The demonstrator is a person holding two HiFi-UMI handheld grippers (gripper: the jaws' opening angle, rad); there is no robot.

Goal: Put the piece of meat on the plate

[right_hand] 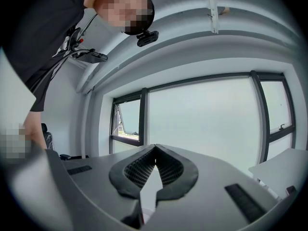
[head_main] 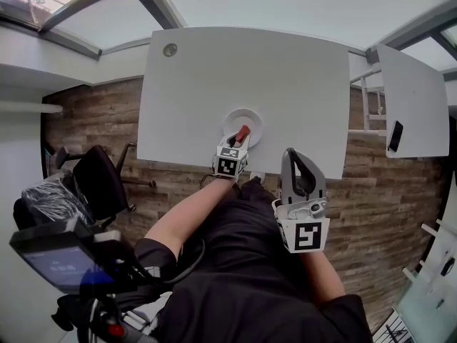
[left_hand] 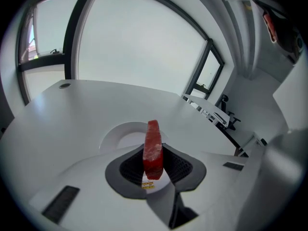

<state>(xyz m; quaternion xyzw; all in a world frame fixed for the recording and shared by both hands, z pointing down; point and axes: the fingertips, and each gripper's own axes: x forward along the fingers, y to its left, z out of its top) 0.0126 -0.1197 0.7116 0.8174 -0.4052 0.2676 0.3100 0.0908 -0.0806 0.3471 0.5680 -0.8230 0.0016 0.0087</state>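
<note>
Over table (head_main: 214, 84), meat (left_hand: 153, 146) in left claw (left_hand: 154, 153)

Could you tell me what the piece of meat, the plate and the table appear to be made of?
Piece of meat: likely plastic or foam replica; stiff red slab, frosty mottling.
Plate: white, matte, perhaps plastic or ceramic.
Table: smooth white laminate, probably.

Bright, even daylight — heavy fisheye warping at edges

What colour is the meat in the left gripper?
The meat is red with whitish marbling on its face. It shows best in the left gripper view.
</note>
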